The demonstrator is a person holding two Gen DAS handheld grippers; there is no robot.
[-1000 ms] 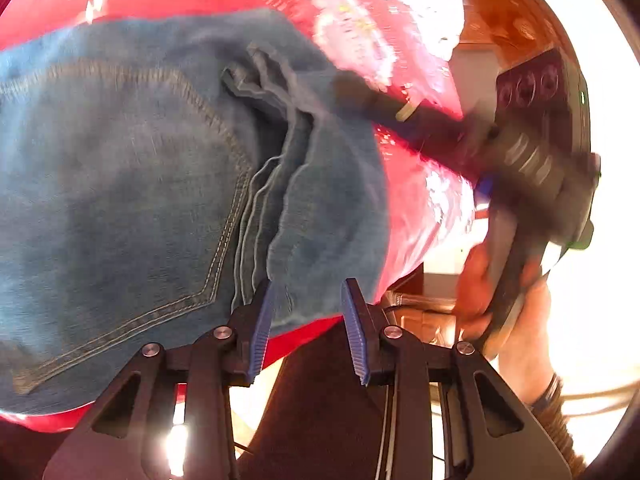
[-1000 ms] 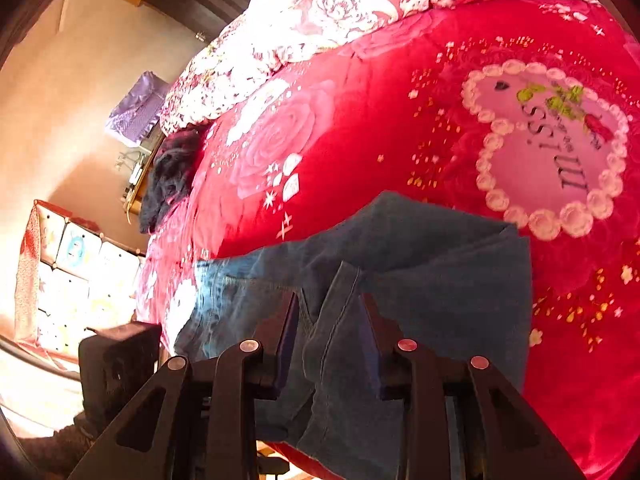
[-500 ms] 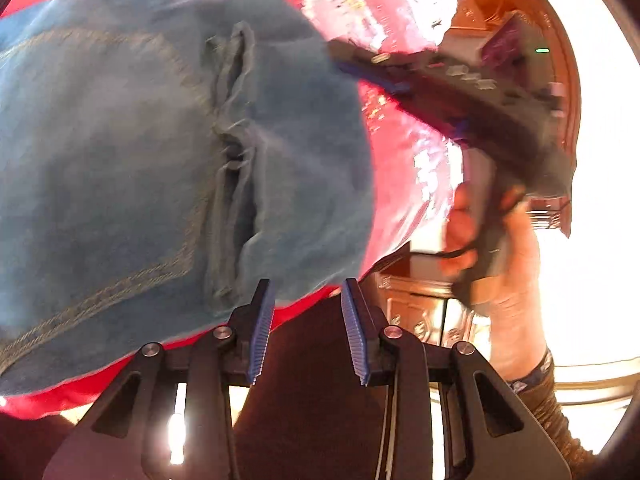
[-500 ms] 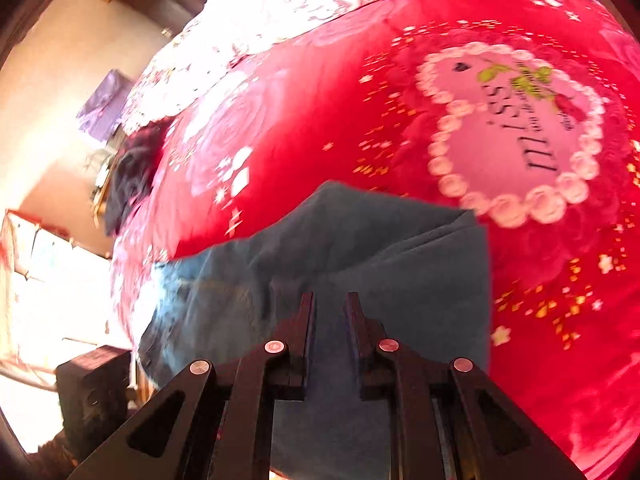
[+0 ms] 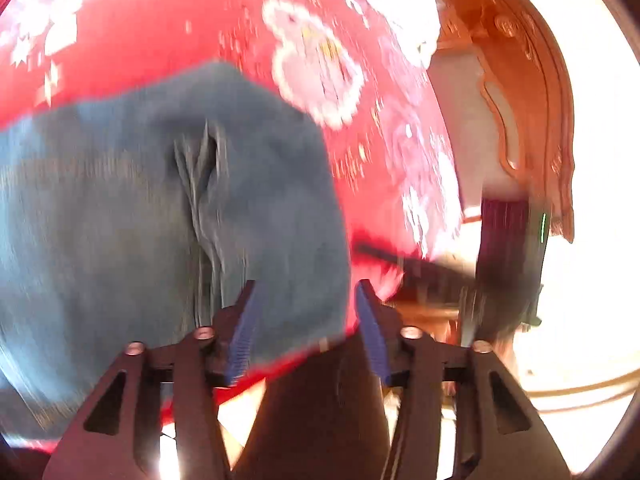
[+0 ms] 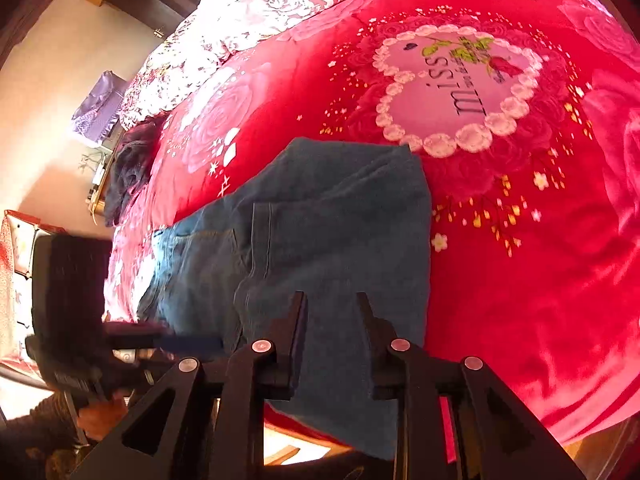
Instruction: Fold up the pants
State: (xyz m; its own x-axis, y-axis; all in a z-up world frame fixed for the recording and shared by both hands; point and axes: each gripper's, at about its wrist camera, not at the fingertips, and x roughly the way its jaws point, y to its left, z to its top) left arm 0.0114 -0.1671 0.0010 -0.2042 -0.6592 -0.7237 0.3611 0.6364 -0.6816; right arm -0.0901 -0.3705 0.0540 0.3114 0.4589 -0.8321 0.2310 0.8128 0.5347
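Folded blue jeans lie flat on the red blanket near the bed's front edge, hems towards the heart print. In the left wrist view the jeans are blurred, with a creased seam in the middle. My left gripper hovers over their near right corner, its jaws opening with nothing pressed between them. My right gripper hangs above the near part of the denim, its jaws also opening and gripping nothing. The left tool's black body shows at the left, held by a hand.
A dark garment lies at the bed's far left edge, beside a purple bag. A pink heart print marks the blanket beyond the jeans. A carved wooden bed end stands at the right of the left wrist view.
Both grippers have drawn back and up from the jeans. The left jaws have spread wider. The right jaws, narrow half a second ago, have parted, and the denim fold lies flat.
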